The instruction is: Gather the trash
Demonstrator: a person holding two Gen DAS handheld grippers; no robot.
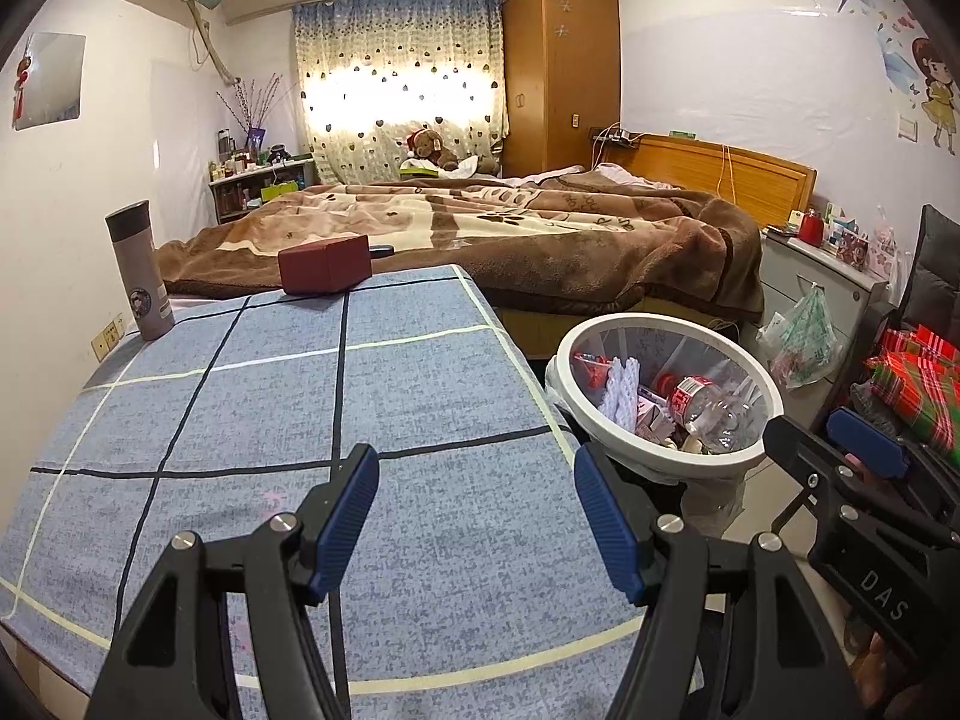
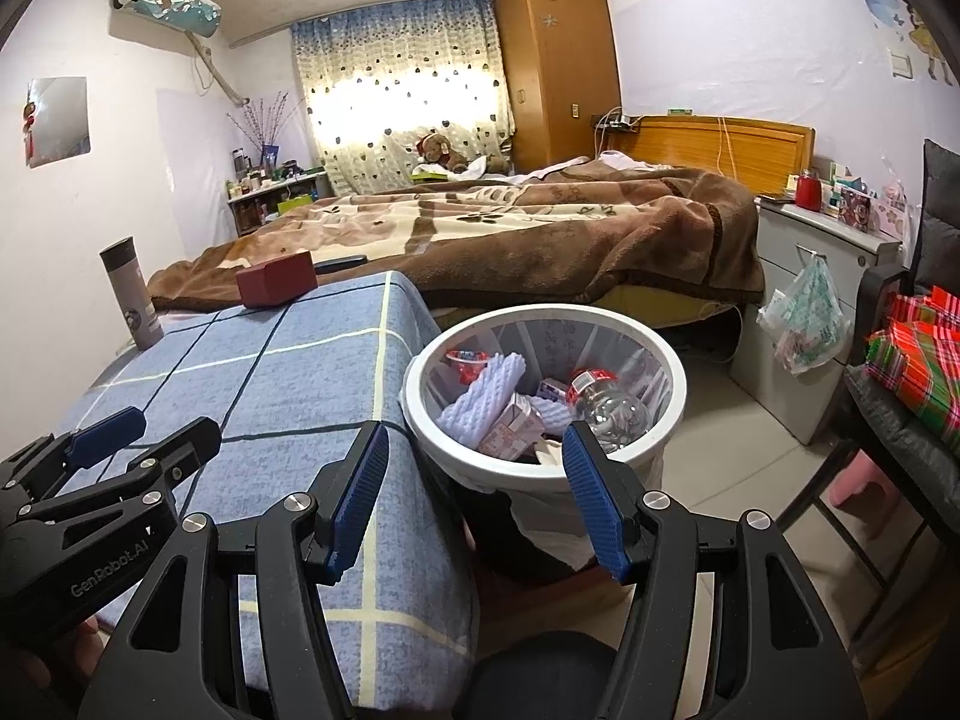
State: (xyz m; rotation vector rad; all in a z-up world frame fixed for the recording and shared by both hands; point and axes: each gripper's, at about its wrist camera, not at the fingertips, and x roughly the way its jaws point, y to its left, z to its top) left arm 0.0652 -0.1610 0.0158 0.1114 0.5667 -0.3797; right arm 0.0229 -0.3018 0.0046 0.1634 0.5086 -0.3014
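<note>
White round bin (image 2: pixel 543 462), lined, stands on the floor beside the blue-checked table (image 1: pixel 300 408). It holds a clear bottle (image 2: pixel 606 405), foam sheet (image 2: pixel 486 399) and cartons. Left gripper (image 1: pixel 477 516) and right gripper (image 2: pixel 474 498): jaws spread, nothing between them.

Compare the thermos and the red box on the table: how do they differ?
The thermos is a tall grey cylinder standing upright near the table's far left edge; the red box is a low, dark red block lying flat at the far edge, by the bed. The thermos carries a round logo; the box looks plain. Both rest on the blue checked tablecloth, untouched.
</note>
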